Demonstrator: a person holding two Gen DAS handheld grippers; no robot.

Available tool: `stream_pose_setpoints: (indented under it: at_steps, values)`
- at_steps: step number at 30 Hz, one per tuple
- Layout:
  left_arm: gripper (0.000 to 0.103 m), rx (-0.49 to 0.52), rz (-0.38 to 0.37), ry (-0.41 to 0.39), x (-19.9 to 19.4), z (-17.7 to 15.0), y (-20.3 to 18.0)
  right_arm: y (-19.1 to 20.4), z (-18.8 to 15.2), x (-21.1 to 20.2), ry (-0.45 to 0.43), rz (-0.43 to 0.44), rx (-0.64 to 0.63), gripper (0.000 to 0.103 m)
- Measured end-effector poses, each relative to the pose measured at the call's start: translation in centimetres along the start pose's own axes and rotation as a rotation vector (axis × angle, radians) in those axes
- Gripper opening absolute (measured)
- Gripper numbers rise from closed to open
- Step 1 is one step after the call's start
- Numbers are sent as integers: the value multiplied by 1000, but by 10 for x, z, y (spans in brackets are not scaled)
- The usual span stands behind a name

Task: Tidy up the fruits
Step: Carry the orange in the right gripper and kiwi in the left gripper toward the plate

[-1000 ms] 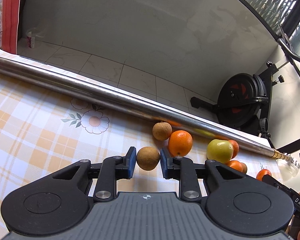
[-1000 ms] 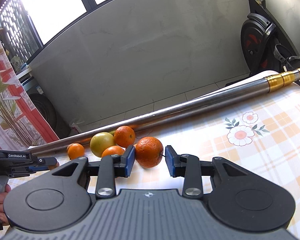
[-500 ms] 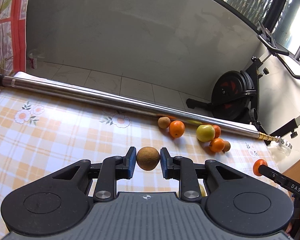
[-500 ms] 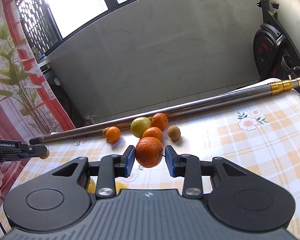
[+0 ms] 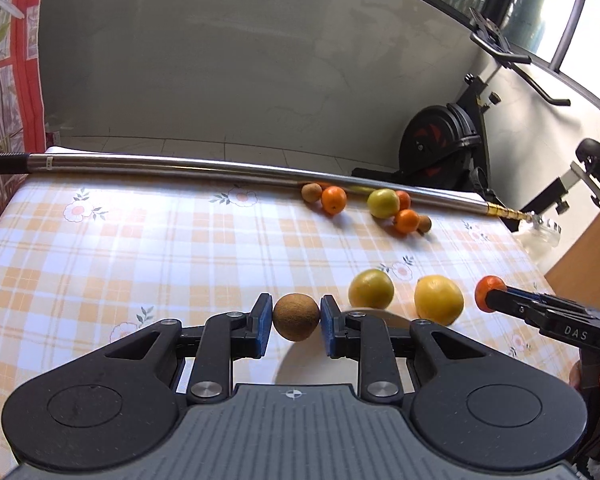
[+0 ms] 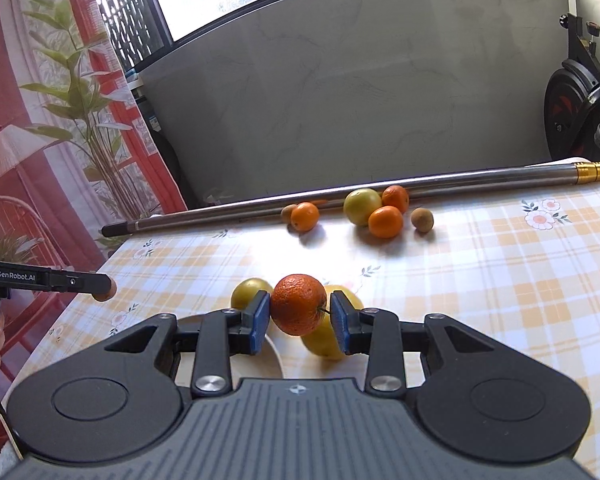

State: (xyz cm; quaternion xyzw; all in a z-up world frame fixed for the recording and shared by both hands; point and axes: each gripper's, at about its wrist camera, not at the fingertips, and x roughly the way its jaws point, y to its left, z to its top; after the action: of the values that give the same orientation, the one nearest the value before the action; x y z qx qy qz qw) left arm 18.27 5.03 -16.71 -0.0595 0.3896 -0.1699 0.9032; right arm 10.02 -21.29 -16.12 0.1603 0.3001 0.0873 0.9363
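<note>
Left wrist view: round, matte brown fruit (image 5: 296,317) pinched between the blue pads of the left gripper (image 5: 293,320), held above the table's near edge. Right wrist view: dimpled orange (image 6: 299,309) with a short stem clamped in the right gripper (image 6: 300,316), over a smooth yellow citrus (image 6: 324,344) and a green-yellow fruit (image 6: 249,293) beside a white plate (image 6: 260,364). Toward the far edge, small oranges, one greenish globe and brown fruits clustered (image 5: 384,204) against a polished steel pole (image 5: 172,165). Checked floral tablecloth (image 5: 140,248) beneath.
</note>
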Motion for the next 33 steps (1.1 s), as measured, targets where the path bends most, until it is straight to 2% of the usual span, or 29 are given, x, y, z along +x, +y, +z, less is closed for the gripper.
stream_pose_setpoints:
  at_steps: [6, 14, 24, 33]
  values:
    - [27, -21, -59, 54, 3, -30, -8, 20, -20, -2, 80, 14, -62, 36]
    - [27, -39, -82, 134, 14, -58, -10, 40, -46, -1, 172, 28, -121, 36]
    - [27, -45, -67, 158, 19, -74, -11, 46, -59, 5, 226, 25, -105, 36]
    - [27, -30, -50, 165, 20, -76, -12, 49, -61, 3, 233, 26, -107, 36]
